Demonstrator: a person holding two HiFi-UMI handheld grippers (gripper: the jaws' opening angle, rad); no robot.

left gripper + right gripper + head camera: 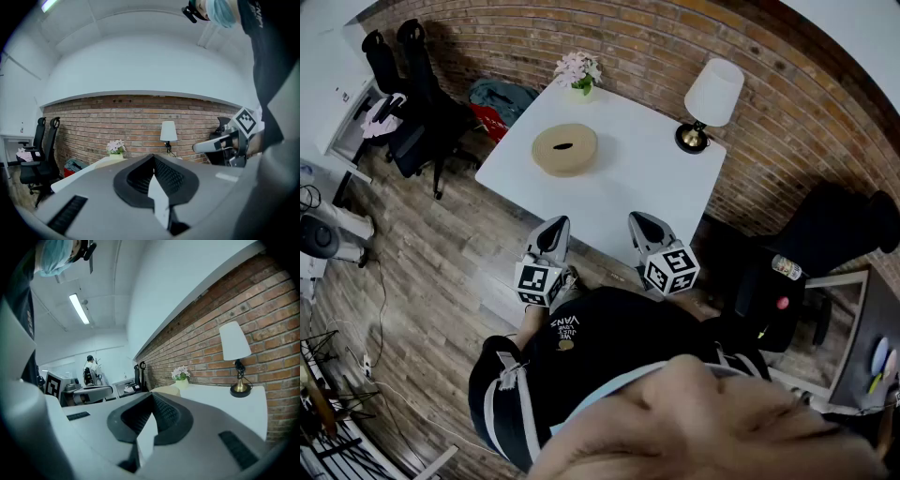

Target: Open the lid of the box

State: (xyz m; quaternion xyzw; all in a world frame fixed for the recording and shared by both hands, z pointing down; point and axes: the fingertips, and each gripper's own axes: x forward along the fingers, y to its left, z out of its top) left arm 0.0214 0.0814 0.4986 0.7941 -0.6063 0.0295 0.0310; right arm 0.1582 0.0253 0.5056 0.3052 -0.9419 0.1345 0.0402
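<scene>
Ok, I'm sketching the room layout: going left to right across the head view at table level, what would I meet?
black office chairs → round tan box → table lamp → black chair. The flower pot overlaps the box, so it is left out.

an office: black swivel chairs [403, 84], white table [628, 178], lamp [708, 103] against a brick wall [656, 42].
</scene>
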